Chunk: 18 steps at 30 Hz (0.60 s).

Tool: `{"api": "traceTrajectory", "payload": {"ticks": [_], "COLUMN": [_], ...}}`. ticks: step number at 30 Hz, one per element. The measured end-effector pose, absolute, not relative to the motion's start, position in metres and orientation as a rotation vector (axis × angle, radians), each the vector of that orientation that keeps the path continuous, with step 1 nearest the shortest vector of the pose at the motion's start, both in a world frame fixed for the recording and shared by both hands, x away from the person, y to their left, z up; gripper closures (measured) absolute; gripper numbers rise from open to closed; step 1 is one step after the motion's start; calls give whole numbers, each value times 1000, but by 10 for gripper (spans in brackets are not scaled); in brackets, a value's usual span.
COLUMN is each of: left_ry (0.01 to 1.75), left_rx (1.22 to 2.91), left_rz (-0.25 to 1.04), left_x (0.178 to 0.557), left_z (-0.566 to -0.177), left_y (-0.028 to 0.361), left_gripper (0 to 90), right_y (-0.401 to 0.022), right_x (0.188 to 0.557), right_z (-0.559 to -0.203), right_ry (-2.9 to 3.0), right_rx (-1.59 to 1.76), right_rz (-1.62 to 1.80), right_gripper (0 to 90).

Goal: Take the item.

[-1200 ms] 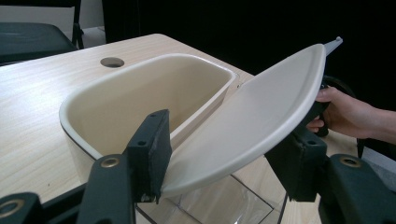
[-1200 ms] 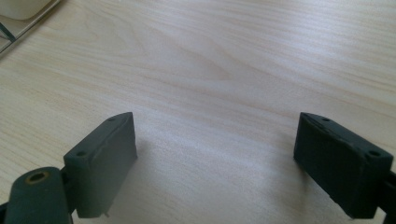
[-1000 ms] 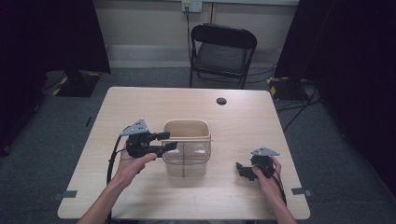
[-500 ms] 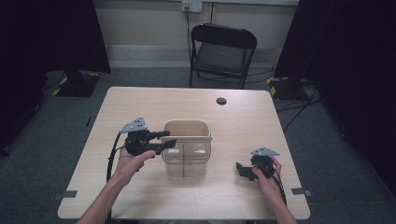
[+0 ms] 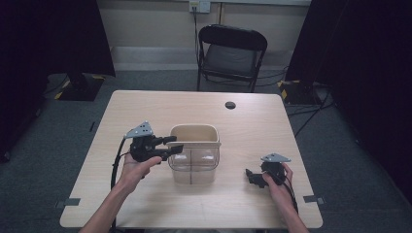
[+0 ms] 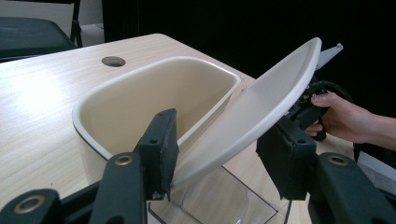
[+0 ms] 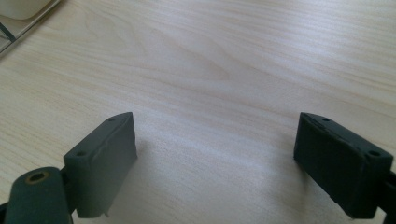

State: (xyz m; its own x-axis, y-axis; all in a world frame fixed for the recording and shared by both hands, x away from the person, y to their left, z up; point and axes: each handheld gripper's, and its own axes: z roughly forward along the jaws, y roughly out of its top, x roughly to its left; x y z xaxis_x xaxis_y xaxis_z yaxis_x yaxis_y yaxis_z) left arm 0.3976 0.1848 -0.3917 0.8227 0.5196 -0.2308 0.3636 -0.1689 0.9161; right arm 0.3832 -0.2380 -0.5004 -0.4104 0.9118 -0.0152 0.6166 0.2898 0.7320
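A clear plastic box (image 5: 193, 167) with a beige inner tub (image 6: 140, 102) stands mid-table. Its beige lid (image 6: 266, 102) is tilted up on one side over the tub. My left gripper (image 5: 175, 144) reaches in from the box's left, and in the left gripper view (image 6: 219, 156) it is shut on the lid's near edge, a pad on each side. My right gripper (image 5: 250, 176) rests low near the table's front right, apart from the box. In the right gripper view (image 7: 215, 163) its jaws stand open over bare wood with nothing between them.
The wooden table (image 5: 145, 111) has a round cable hole (image 5: 230, 105) near its far edge. A black folding chair (image 5: 232, 53) stands behind the table. Dark curtains hang on both sides, and the floor is grey carpet.
The left jaws have drawn slightly closer together at the box's top edge. Both hands and the box have stayed where they were.
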Motion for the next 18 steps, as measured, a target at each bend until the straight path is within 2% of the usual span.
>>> {"api": "traceTrajectory", "payload": {"ticks": [18], "left_ry": [678], "left_rx": [1781], "left_rz": [157], "left_x": [398], "left_z": [-392], "left_y": [185], "left_gripper": [486], "right_y": [-238], "right_x": [383], "right_z": [-500], "right_ry": [2131], "right_rx": [1367], "right_rz": [915], "right_gripper": [126]}}
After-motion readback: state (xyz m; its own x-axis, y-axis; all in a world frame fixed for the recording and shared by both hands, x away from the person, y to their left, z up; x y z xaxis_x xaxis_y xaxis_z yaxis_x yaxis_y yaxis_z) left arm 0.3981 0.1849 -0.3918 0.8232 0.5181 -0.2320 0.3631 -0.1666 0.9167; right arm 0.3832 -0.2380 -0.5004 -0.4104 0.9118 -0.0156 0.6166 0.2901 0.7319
